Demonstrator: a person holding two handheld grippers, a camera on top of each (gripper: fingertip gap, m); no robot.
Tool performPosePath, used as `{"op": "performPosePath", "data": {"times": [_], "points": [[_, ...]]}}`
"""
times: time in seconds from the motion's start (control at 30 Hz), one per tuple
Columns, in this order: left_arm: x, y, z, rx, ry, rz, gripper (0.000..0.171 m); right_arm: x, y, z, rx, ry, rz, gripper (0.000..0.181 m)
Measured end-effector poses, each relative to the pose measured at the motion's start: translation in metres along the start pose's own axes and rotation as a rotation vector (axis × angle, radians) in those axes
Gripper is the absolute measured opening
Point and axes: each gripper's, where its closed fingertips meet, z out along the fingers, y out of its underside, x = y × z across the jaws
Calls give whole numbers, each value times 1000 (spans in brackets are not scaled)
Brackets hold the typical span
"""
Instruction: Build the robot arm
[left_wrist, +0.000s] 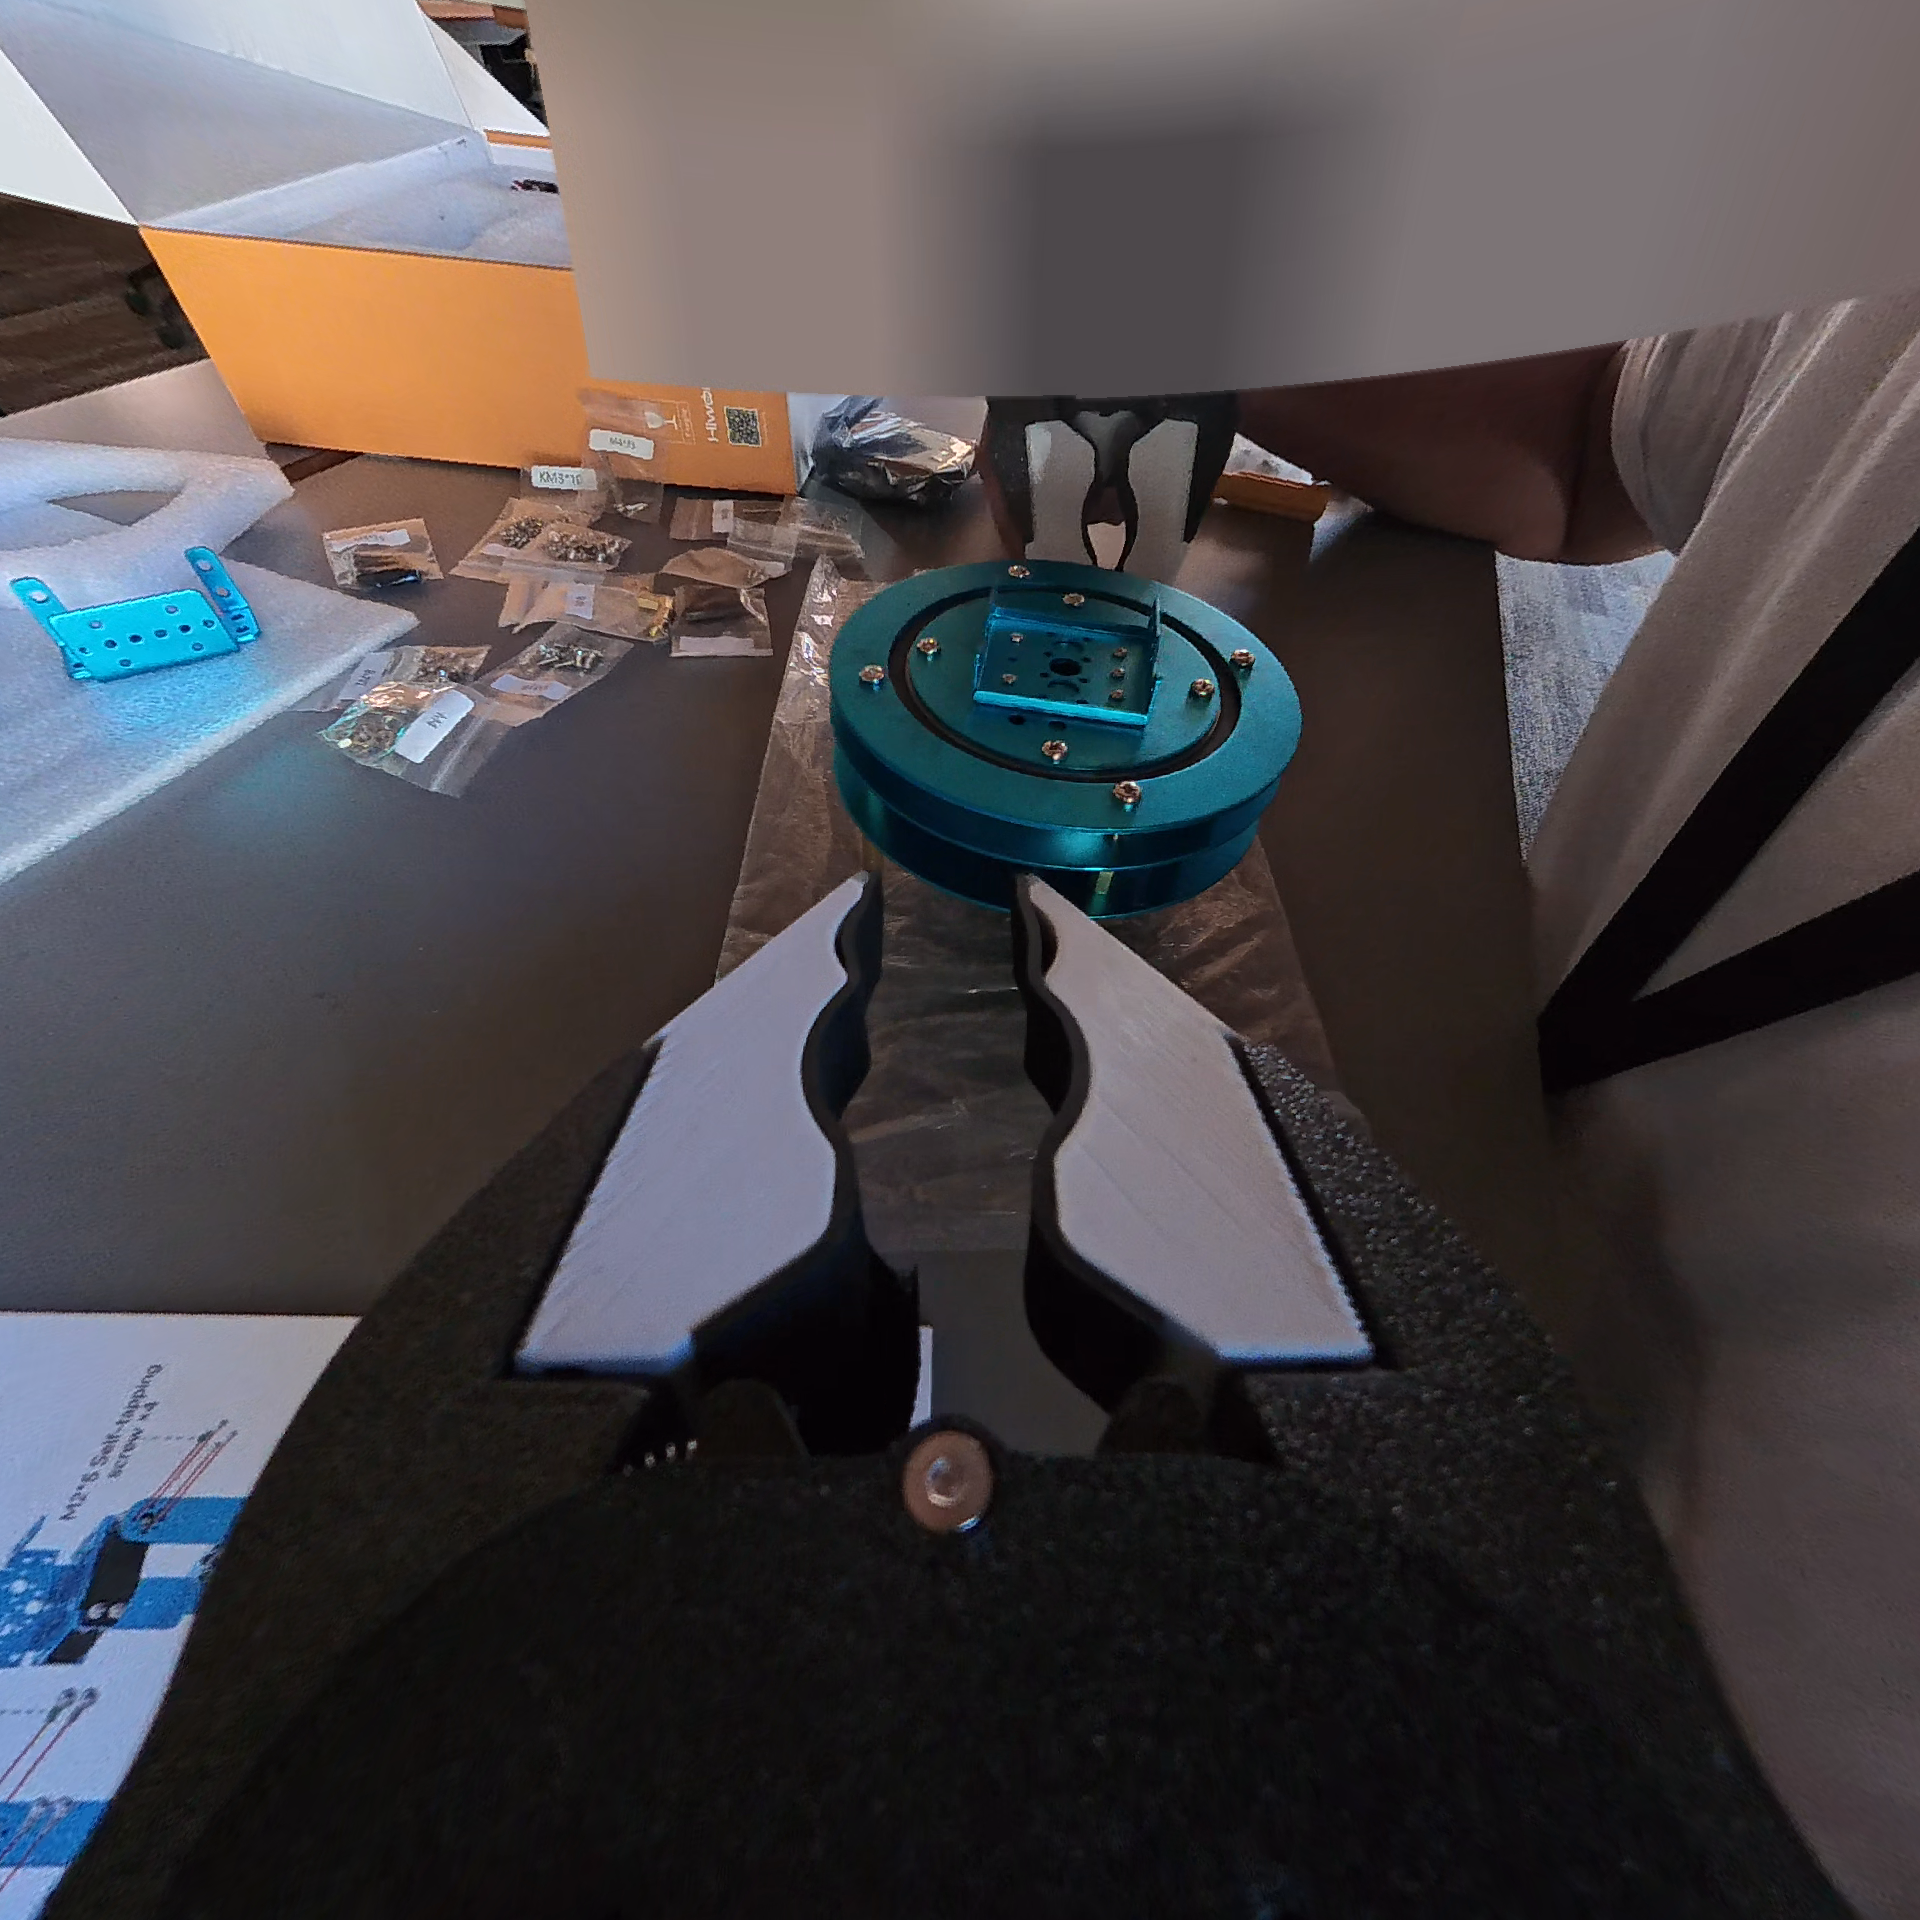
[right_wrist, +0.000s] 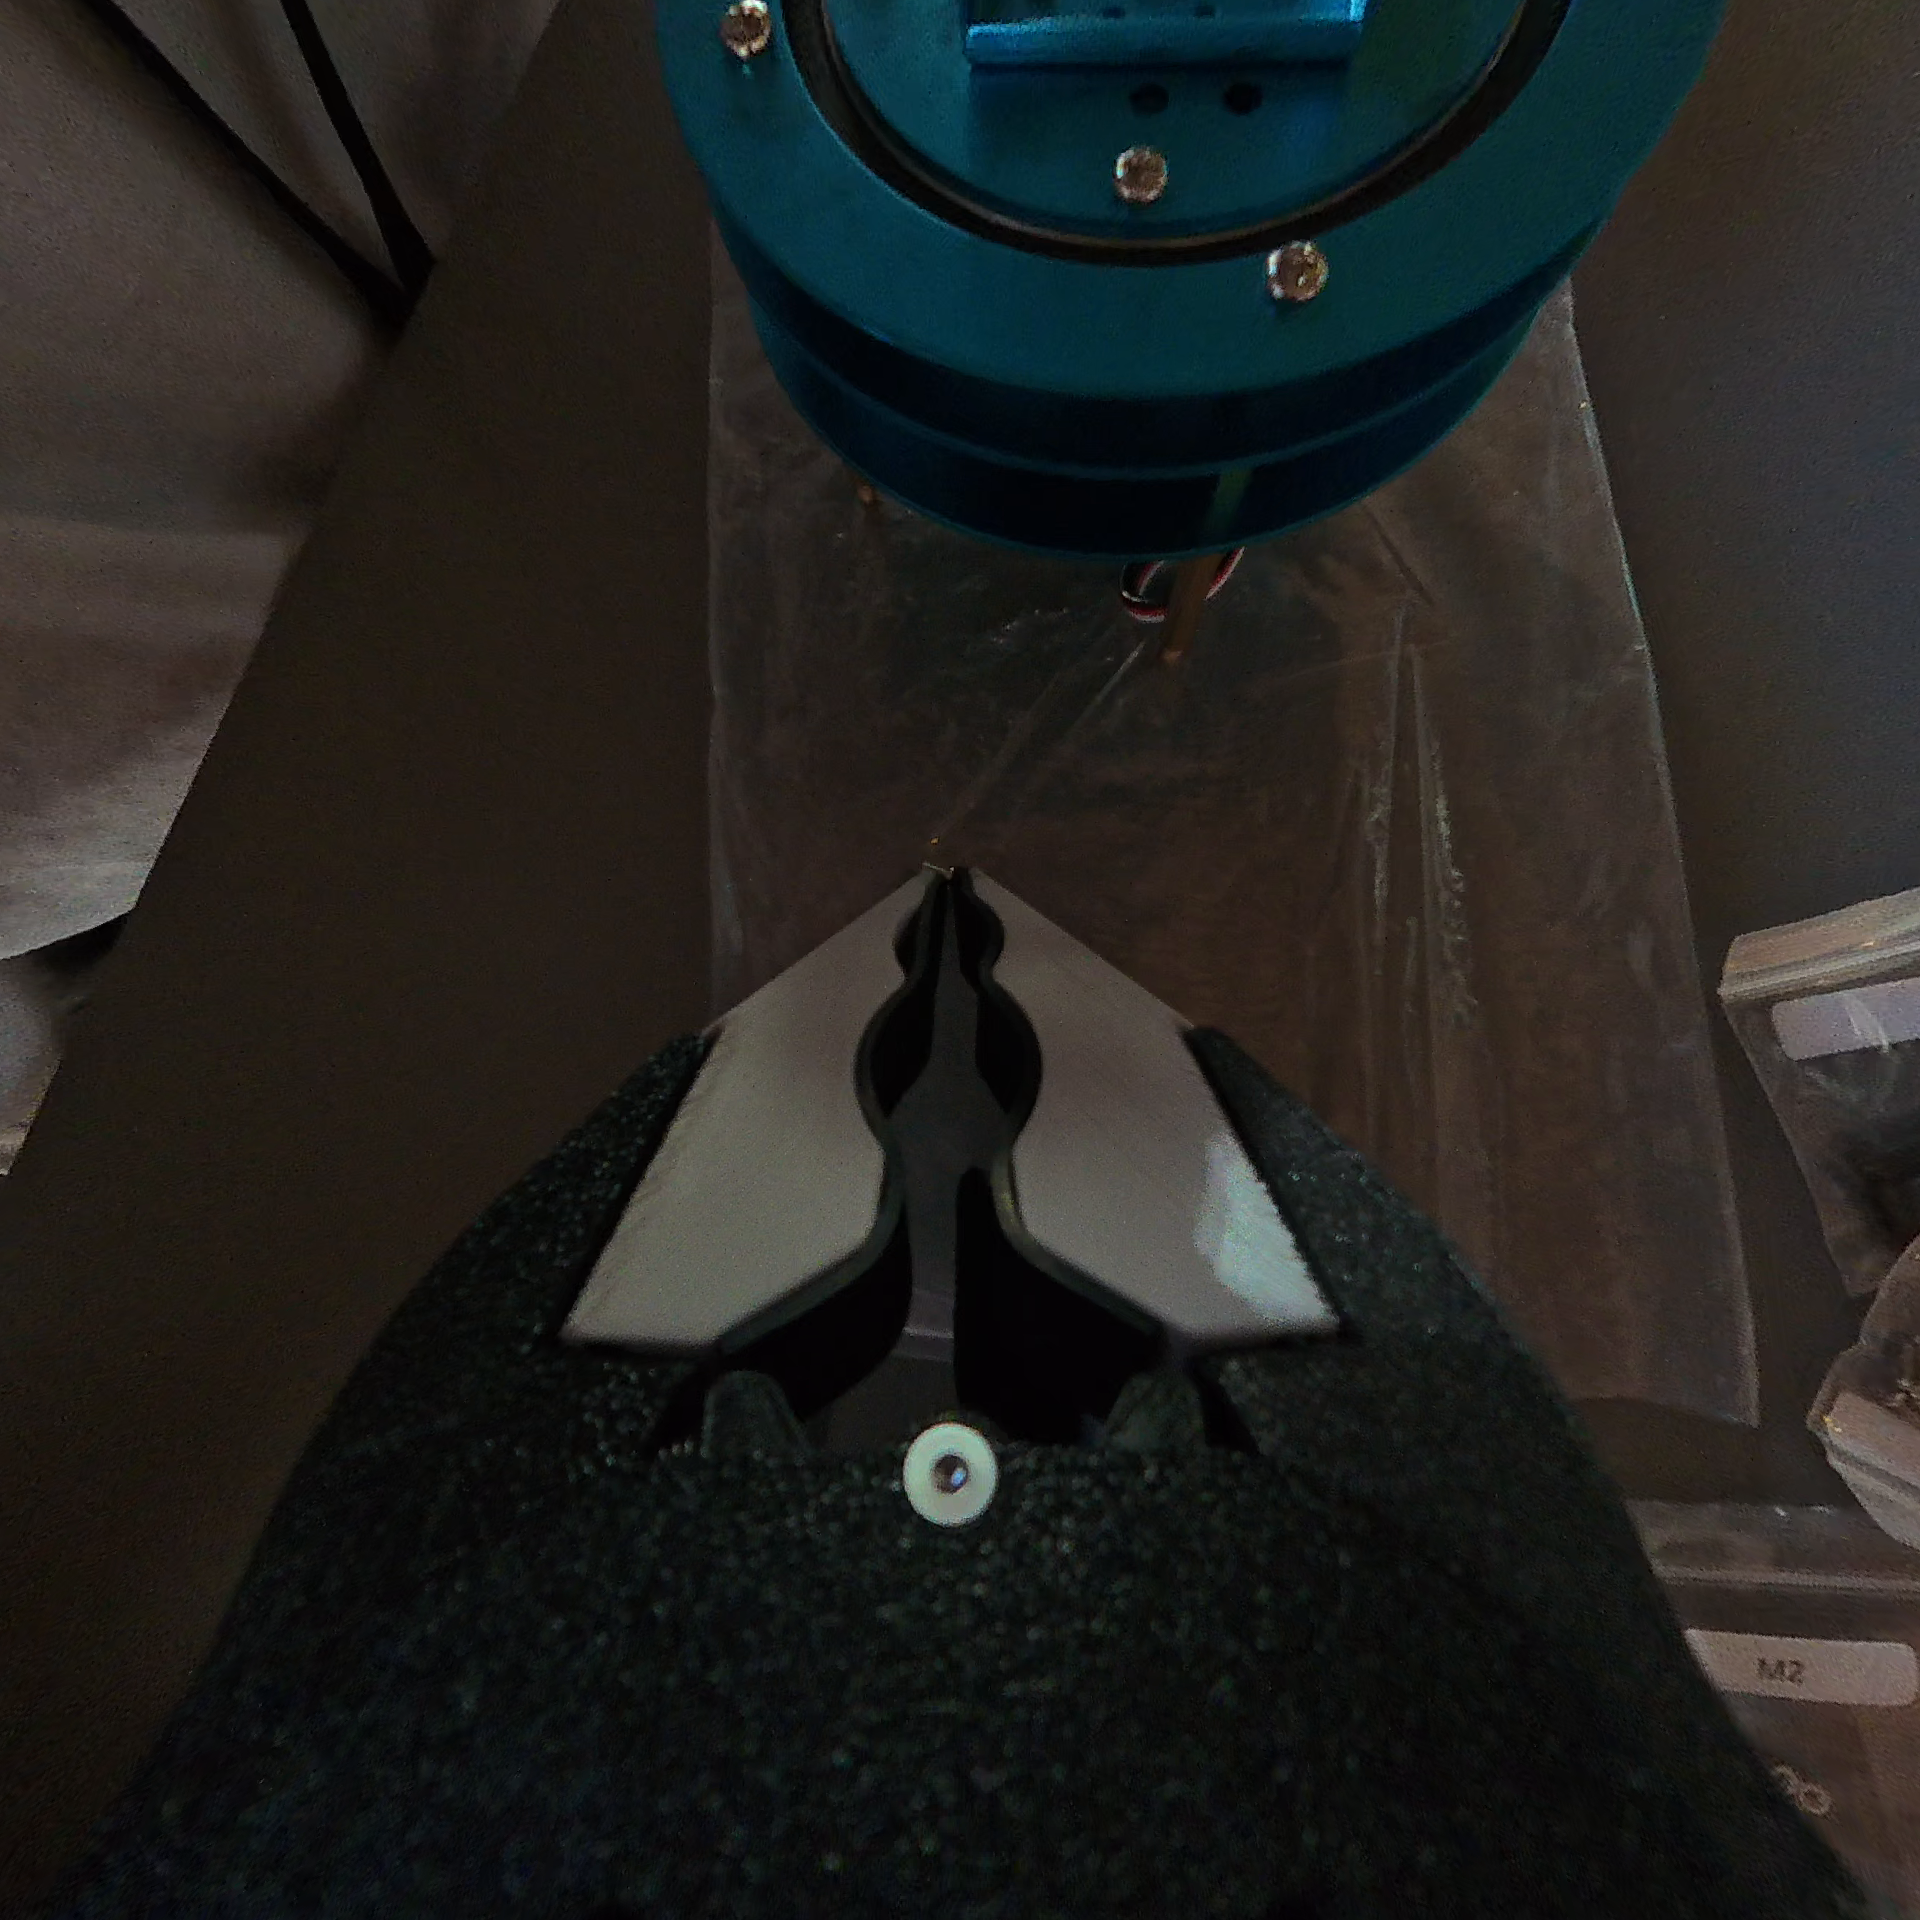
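A teal round turntable base (left_wrist: 1065, 717) with a small blue bracket (left_wrist: 1070, 665) screwed on top stands on a clear plastic bag (left_wrist: 935, 1039) on the dark table (left_wrist: 416, 987). My left gripper (left_wrist: 945, 894) is open and empty, its tips just short of the base's near rim. In the right wrist view the base (right_wrist: 1132, 312) is ahead, with a brass post and wires under its edge. My right gripper (right_wrist: 945, 876) is shut down on the bag's film (right_wrist: 1351, 831), and a taut crease runs from its tips toward the base. It also shows beyond the base in the left wrist view (left_wrist: 1107, 540).
An orange box (left_wrist: 395, 332) stands at the back left. Several small bags of screws (left_wrist: 540, 592) lie before it. A blue U-bracket (left_wrist: 135, 623) rests on white foam (left_wrist: 156, 748). A printed sheet (left_wrist: 104, 1558) lies near left. A person's sleeve (left_wrist: 1714, 623) is at the right. Labelled bags (right_wrist: 1829, 1091) lie right. The grippers' ends are close to 20 cm from one another. My left gripper's tips are some 30 cm from the blue U-bracket (left_wrist: 135, 623).
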Motion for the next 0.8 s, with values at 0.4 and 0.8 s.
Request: {"op": "performPosePath", "data": {"times": [0.4, 0.8], "points": [[3, -1, 1, 3, -74, 61, 24, 34, -64, -40, 104, 523, -258, 0], [6, -2, 4, -20, -120, 146, 24, 29, -128, -8, 23, 567, -658, 0]]}}
